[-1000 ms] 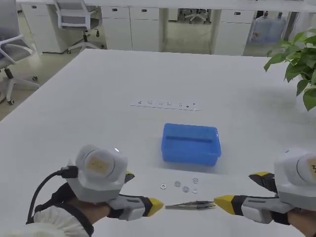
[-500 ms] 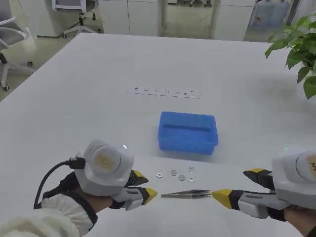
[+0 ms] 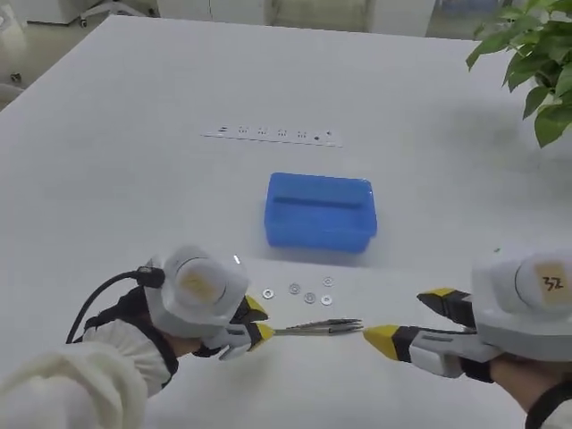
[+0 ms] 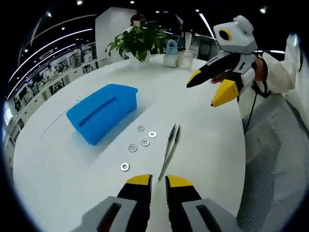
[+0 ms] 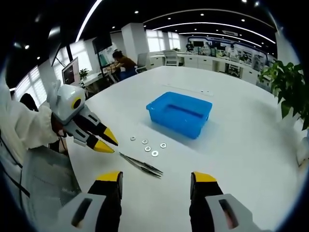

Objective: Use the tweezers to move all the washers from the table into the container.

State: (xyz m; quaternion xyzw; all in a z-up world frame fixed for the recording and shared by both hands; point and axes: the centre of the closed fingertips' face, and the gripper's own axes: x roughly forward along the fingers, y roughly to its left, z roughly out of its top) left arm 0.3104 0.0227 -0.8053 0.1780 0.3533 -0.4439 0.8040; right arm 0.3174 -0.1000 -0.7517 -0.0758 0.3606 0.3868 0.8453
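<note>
Left tool (image 4: 159,180): jaws nearly together at tweezers' (image 3: 313,329) end, grip cannot tell. Right tool (image 5: 157,176): jaws wide apart, near tweezers' other end. Tweezers flat on surface (image 3: 134,197); five washers (image 3: 309,298) between tweezers and blue container (image 3: 317,237).

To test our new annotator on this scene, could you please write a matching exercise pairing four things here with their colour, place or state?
Things:
1. container
2. washers
3. tweezers
4. right hand-held gripper

Descriptions:
A. jaws wide apart
B. flat on the table, one end at the left hand-held gripper tips
C. blue
D. loose on the table, between container and tweezers

Pairs: 1-C, 2-D, 3-B, 4-A
</note>
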